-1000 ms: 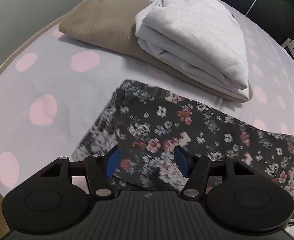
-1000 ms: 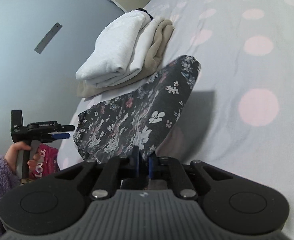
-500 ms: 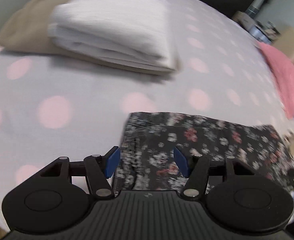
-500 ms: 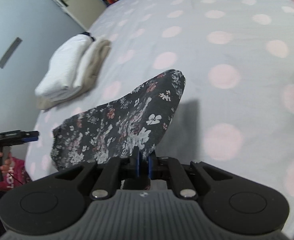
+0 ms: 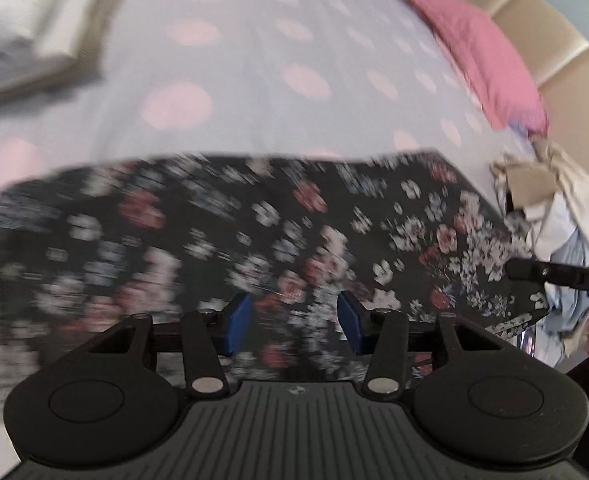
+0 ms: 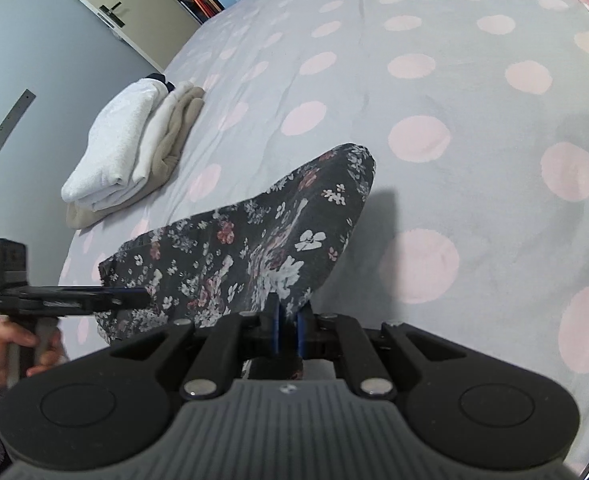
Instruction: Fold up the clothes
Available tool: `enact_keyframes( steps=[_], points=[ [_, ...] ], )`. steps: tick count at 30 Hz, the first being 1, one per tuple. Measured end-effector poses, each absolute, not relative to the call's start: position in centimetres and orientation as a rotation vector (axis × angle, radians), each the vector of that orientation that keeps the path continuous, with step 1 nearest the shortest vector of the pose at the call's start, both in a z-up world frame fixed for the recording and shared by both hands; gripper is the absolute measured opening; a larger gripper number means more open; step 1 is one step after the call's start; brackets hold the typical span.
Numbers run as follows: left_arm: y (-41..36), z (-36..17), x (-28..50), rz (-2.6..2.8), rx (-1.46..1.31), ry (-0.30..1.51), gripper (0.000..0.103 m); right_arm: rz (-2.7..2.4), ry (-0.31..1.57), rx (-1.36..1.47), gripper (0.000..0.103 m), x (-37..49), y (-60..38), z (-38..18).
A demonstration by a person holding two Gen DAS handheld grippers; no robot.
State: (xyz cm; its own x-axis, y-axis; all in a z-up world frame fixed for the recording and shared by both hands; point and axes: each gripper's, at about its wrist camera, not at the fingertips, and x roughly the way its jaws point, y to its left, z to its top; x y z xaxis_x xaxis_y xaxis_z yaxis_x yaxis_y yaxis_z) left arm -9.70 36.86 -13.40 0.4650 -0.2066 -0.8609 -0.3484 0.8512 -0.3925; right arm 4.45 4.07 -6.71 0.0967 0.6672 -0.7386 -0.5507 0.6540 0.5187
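Swinging across since a moment ago, my left gripper [image 5: 292, 320] is now hovering over the floral garment [image 5: 254, 240], jaws closing with cloth below but not yet pinched. My right gripper [image 6: 287, 330] is clamping one edge, lifting it at six o'clock to start a fold. Folded clothes [image 6: 130, 148] are waiting at ten o'clock on the dotted bedspread [image 6: 434, 80], a pink pillow [image 5: 478, 56] lying at one o'clock.

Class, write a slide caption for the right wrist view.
Right gripper pinches floral garment above the dotted bedspread.
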Motion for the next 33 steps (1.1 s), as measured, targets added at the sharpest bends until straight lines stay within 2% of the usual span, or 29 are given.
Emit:
enact_keyframes(
  steps=[6, 18, 28, 33],
  points=[
    [35.5, -16.8, -5.6, 0.131, -0.552, 1.182, 0.037, 0.921, 1.179, 0.110, 0.010, 4.5, 4.0, -7.2],
    [36.6, -17.0, 1.4, 0.249, -0.539, 1.168, 0.037, 0.873, 1.269, 0.054, 0.013, 5.9, 4.7, -10.3],
    [36.4, -14.2, -1.2, 0.193, -0.556, 1.113, 0.037, 0.885, 1.276, 0.062, 0.015, 5.8, 4.7, -10.7],
    [33.4, -14.1, -3.2, 0.122, -0.588, 1.161, 0.037, 0.895, 1.255, 0.057, 0.015, 5.5, 5.0, -10.2]
  ],
)
